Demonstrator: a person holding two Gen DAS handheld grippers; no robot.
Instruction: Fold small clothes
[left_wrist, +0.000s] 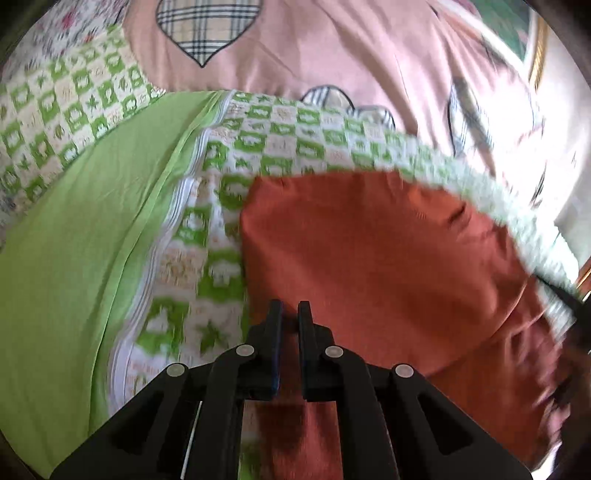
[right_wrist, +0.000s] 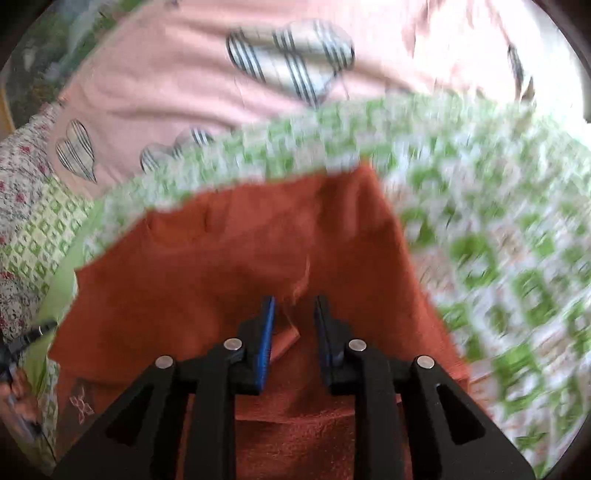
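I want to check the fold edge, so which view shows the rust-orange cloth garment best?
The right wrist view: the rust-orange cloth garment shows its far edge, a corner and a loose flap between the right gripper fingers. The left wrist view shows one side of it, motion-blurred at right, with the left gripper nearly closed on it.

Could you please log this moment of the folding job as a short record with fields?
surface: green-and-white patterned bedspread, with a pink heart-print cover behind it
garment: rust-orange cloth, spread on the bedspread
left gripper: narrow gap between the fingers, orange fabric showing between them; grip not certain
right gripper: jaws apart, a raised fold of the cloth in the gap, not yet pinched
image quality: motion blur in both views, stronger in the right wrist view
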